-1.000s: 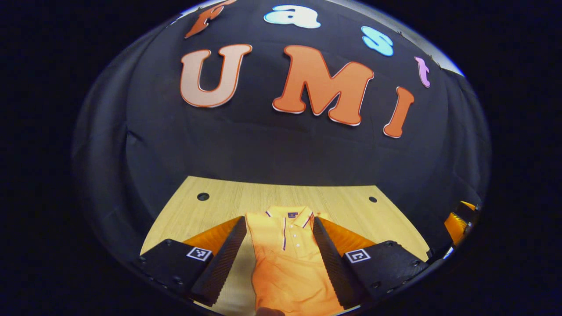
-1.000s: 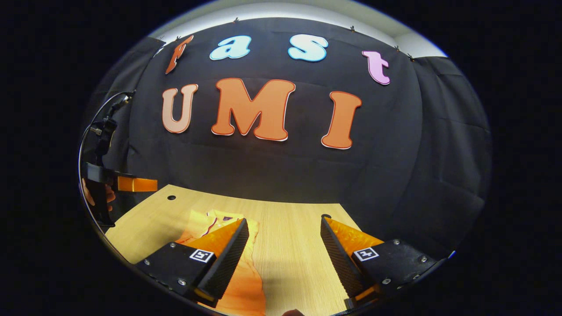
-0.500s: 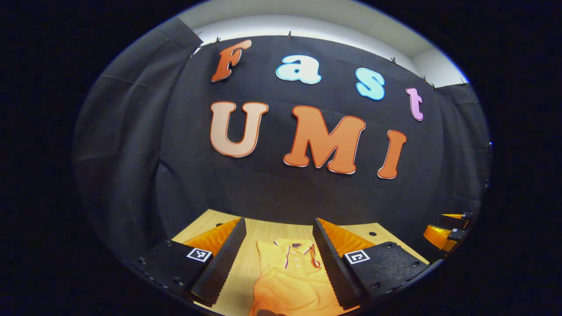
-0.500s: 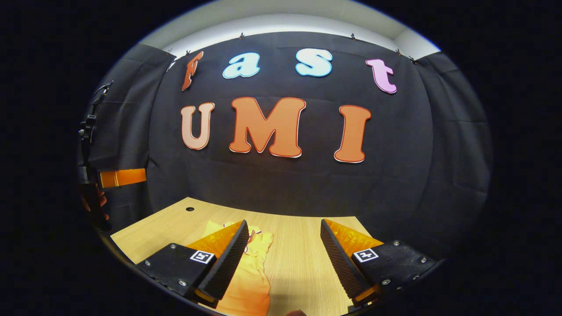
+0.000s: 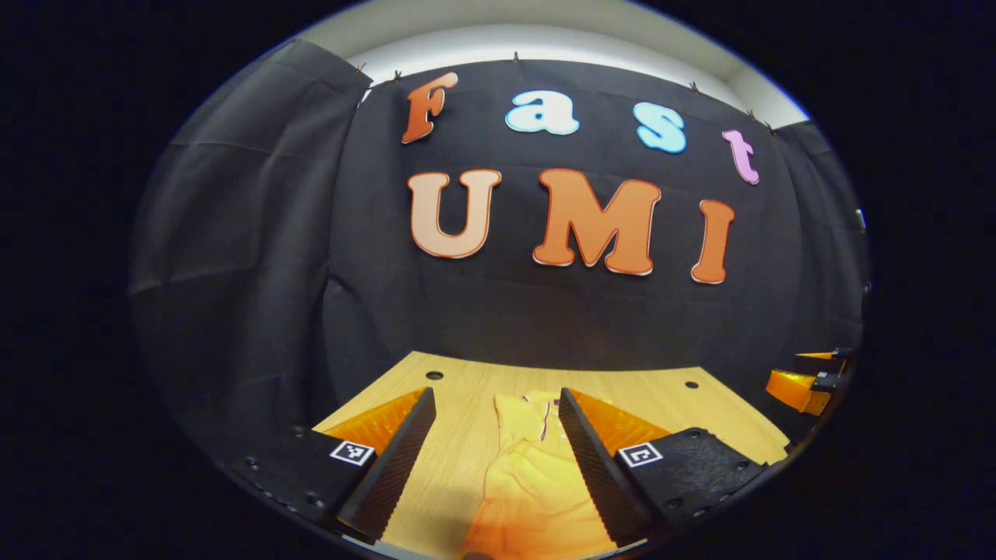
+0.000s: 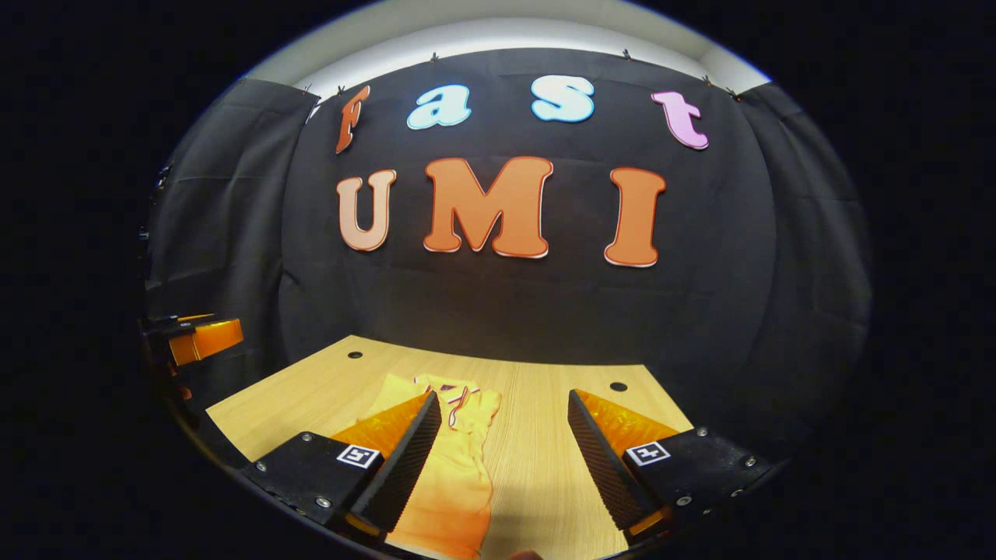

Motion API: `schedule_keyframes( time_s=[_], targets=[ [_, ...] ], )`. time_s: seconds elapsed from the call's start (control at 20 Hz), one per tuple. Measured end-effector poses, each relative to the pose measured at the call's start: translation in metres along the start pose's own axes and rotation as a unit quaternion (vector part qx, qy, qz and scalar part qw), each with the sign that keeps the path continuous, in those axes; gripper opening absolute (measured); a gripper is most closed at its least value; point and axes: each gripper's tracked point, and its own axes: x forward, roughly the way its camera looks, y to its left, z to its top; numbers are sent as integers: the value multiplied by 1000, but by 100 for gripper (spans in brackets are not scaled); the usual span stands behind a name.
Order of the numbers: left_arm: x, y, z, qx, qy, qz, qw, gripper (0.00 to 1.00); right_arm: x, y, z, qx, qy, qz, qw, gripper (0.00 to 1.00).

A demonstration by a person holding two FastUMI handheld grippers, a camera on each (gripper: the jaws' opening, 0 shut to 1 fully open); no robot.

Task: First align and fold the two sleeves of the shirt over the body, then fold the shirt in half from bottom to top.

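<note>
An orange polo shirt (image 5: pixel 529 474) lies on the wooden table (image 5: pixel 700 416), collar at the far end, its body a narrow strip with no sleeve sticking out. My left gripper (image 5: pixel 494 397) is open above its near part, and the cloth runs between the fingers and under the right one. In the right gripper view the shirt (image 6: pixel 455 467) lies by the left finger of my open right gripper (image 6: pixel 503 398), which has bare table (image 6: pixel 537 459) between its fingers. Neither gripper holds any cloth.
The table has small round holes near its far corners (image 5: pixel 434 375) (image 6: pixel 618 386). The black cloth wall rises right behind the table. The other gripper shows at the far right of the left gripper view (image 5: pixel 805 386) and at the far left of the right gripper view (image 6: pixel 194 338).
Both cameras have tilted up and pulled back, so the shirt sits lower and smaller. In the left gripper view it has shifted toward the right finger. Both grippers stayed open.
</note>
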Motion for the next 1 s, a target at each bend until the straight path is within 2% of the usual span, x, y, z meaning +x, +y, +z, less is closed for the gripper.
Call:
schedule_keyframes(
  time_s=[0.25, 0.45, 0.6, 0.7, 0.8, 1.0],
  targets=[
    [-5, -11, -51, 23, 76, -24, 997, 98, 0, 5, -48, -7, 69, 11, 998, 99],
    [-5, -20, -98, 30, 146, -42, 988, 98, -2, 11, -90, 3, 127, 22, 992, 99],
    [-6, -17, -133, 34, 199, -39, 979, 98, -2, 18, -128, 5, 184, 34, 982, 99],
    [-3, -12, -153, 14, 236, -26, 971, 99, -12, 18, -154, -3, 227, 37, 973, 99],
    [-5, -8, -169, -3, 268, -21, 963, 98, -19, 24, -168, -5, 249, 49, 967, 100],
    [-15, -4, -205, 13, 315, -17, 949, 98, -18, 35, -193, 4, 286, 63, 956, 100]
  ],
)
